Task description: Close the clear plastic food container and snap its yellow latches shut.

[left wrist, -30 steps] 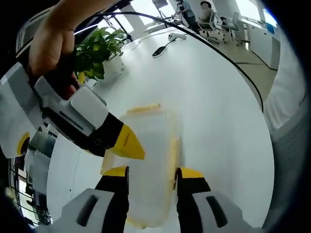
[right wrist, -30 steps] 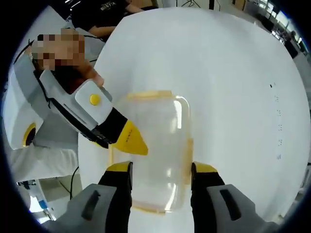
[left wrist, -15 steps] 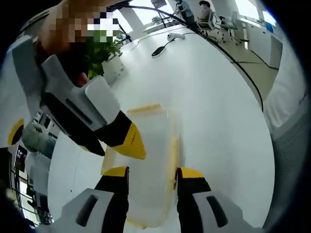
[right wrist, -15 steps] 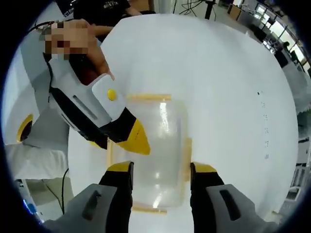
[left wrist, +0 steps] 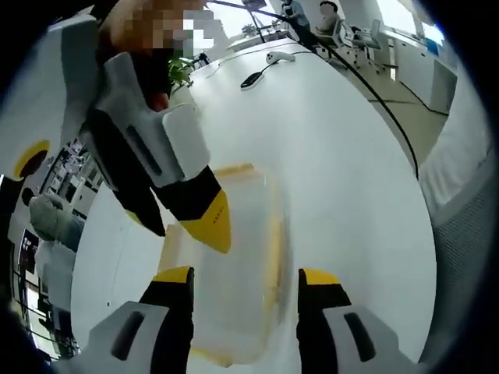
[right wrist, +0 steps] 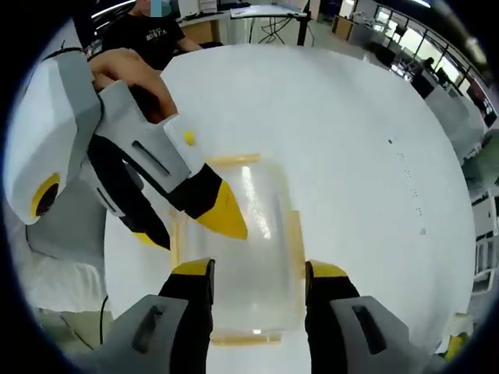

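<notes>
Left gripper view: left gripper (left wrist: 238, 279) jaws spread wider than half second earlier, straddling clear container (left wrist: 234, 257) on white table (left wrist: 351, 171), gripping nothing. Right gripper (right wrist: 253, 273) also open, jaws astride lid (right wrist: 245, 234). Yellow latches (right wrist: 296, 238) likely next.

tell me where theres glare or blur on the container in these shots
Right gripper view: a bright streak of glare runs down the lid of the clear container. Left gripper view: the container looks smeared and milky, edges soft; the white table is washed out.
</notes>
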Demonstrator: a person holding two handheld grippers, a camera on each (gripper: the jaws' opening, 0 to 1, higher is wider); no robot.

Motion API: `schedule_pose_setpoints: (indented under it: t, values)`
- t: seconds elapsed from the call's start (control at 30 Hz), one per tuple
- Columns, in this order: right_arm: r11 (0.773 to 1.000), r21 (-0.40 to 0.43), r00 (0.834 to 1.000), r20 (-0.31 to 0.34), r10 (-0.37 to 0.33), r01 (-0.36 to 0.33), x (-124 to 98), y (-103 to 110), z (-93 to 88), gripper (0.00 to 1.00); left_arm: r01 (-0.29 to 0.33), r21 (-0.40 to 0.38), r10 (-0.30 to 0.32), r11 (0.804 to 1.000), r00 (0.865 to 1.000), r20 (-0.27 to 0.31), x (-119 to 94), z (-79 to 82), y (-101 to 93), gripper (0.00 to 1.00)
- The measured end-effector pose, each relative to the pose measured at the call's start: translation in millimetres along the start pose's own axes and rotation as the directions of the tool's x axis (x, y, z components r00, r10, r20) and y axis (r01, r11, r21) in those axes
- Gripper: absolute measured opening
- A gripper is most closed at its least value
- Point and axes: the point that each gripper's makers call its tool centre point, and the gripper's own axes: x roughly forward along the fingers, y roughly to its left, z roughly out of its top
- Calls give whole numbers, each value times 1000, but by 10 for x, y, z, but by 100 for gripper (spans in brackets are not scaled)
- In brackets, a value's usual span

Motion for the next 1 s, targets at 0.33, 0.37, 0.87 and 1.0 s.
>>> schedule_pose_setpoints:
  t: [0.33, 0.37, 0.87, 1.0]
  values:
    - [1000, -21, 1000, 5, -9, 9, -2, 50, 16, 37, 7, -51, -9, 999, 1000, -26, -71, -54, 55, 43]
    - [1000, -22, 1000, 6, -9, 9, -2, 50, 16, 37, 7, -49, -8, 999, 1000, -29, -77, -61, 64, 43]
    - [999, -42, 999, 33, -22, 23, -13, 61, 20, 36, 46, -23, -47, 999, 998, -44, -183, -85, 209, 49]
    - [998, -54, 999, 48, -22, 25, -16, 64, 25, 36, 70, -44, -72, 997, 997, -38, -226, -86, 258, 51]
